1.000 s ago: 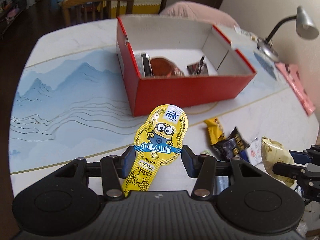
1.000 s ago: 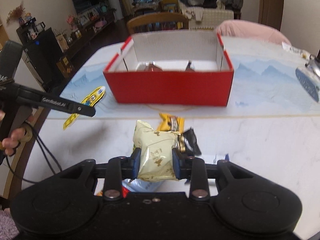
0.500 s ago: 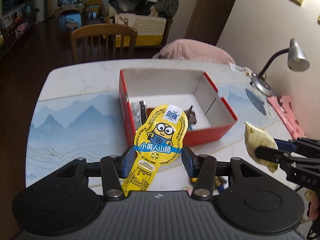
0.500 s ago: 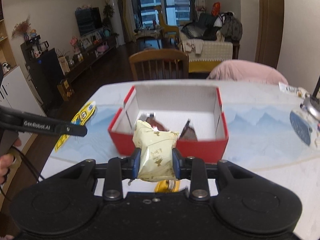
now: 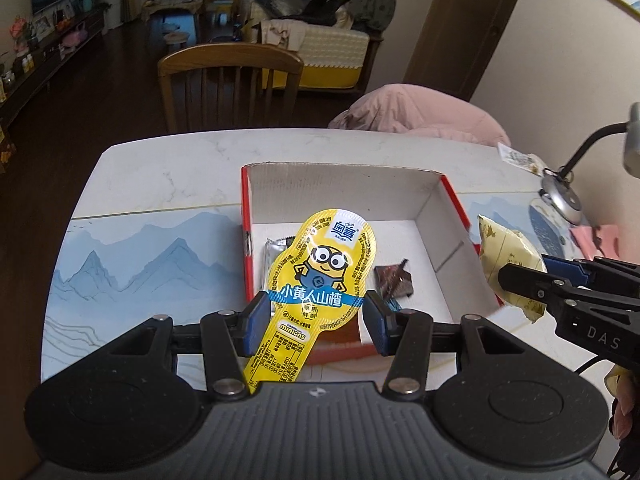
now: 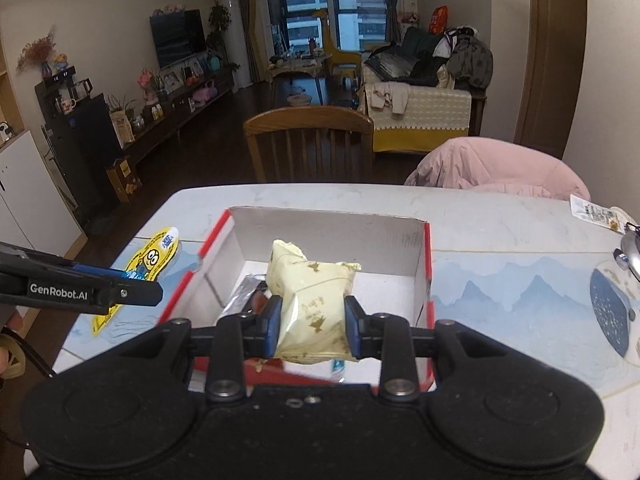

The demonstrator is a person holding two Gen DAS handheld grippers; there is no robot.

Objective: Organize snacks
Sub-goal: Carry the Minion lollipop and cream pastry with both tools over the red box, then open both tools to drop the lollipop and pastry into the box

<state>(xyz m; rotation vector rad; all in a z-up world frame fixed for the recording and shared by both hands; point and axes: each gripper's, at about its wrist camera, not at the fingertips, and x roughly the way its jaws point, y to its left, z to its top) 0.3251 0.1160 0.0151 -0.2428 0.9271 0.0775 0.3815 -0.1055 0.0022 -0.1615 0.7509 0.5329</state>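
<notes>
My left gripper (image 5: 316,318) is shut on a yellow Minions snack packet (image 5: 320,276), held upright above the near left part of the red box (image 5: 456,204). The same packet (image 6: 152,260) shows at the left in the right wrist view. My right gripper (image 6: 313,326) is shut on a cream pastry packet (image 6: 312,300) above the near edge of the red box (image 6: 427,264). That pastry packet (image 5: 508,256) appears at the right of the left wrist view. In the box lie a dark wrapped snack (image 5: 394,280) and a silver packet (image 5: 274,248).
The box stands on a white table with a blue mountain print (image 5: 140,256). A desk lamp (image 5: 560,196) and a pink item (image 5: 592,236) sit at the right edge. A wooden chair (image 6: 308,140) and a pink cushion (image 6: 500,168) stand beyond the far edge.
Both grippers rose and moved forward with their packets, from above the loose snacks on the table to above the red box. Neither grip changed.
</notes>
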